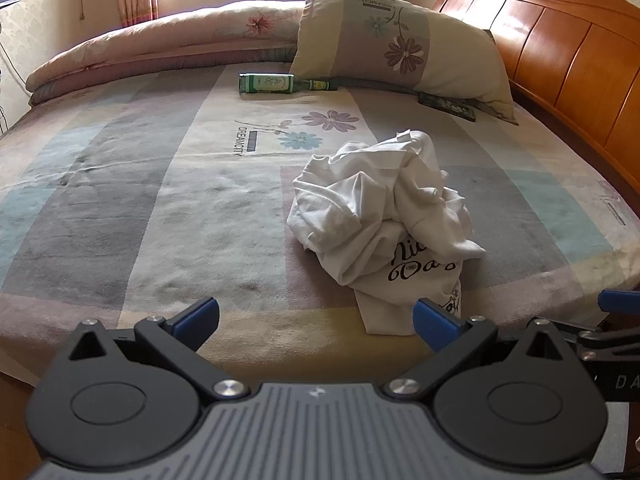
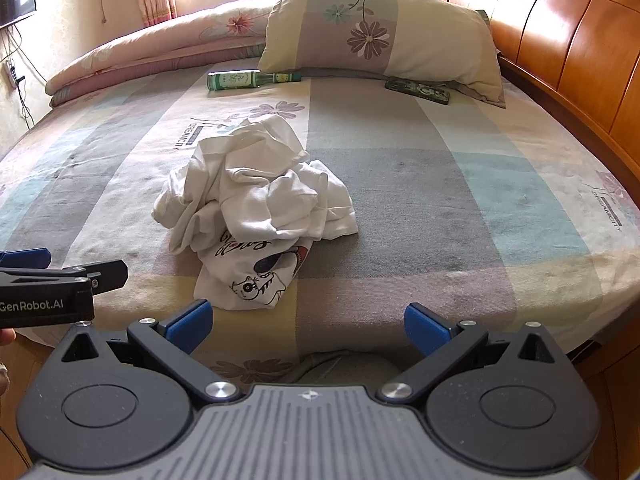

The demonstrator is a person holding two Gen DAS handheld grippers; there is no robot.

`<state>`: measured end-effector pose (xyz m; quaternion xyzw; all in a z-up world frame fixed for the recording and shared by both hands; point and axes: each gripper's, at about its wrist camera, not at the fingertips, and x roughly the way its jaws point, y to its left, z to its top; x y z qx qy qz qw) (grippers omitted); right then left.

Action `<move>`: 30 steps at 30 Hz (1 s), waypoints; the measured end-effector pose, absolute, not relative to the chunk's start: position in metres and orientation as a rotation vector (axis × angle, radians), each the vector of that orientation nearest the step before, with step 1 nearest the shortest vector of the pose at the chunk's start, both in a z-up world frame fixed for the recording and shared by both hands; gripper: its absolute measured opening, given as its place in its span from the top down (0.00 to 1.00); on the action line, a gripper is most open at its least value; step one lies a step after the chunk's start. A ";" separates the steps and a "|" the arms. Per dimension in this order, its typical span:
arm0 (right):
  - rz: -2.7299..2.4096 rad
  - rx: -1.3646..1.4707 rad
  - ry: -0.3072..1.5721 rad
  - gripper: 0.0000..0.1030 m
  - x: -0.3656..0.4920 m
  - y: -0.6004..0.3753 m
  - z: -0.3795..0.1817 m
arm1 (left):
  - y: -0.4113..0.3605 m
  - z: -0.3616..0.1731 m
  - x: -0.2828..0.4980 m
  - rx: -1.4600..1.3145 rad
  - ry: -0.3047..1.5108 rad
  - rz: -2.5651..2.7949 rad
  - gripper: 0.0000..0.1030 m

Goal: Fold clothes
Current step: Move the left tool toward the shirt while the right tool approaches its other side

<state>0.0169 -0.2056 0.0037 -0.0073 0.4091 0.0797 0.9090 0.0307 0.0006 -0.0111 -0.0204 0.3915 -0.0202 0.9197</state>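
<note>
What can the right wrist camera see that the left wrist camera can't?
Only the right wrist view shows a wall socket with cables, the cartoon print low on the shirt, and the open right gripper up close. Only the left wrist view shows the open left gripper up close, with black script lettering facing it. Both show the crumpled white T-shirt on the striped bedsheet, the green bottle, the flowered pillow, the folded quilt and the wooden headboard.
</note>
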 end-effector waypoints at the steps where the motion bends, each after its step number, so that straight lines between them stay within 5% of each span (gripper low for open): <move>1: 0.165 -0.013 0.847 0.00 0.020 -0.206 0.003 | 0.000 -0.012 0.034 -0.041 0.805 -0.042 0.01; 30: 0.243 -0.042 0.914 0.00 0.110 -0.182 -0.016 | 0.009 -0.044 0.113 -0.016 0.849 -0.046 0.01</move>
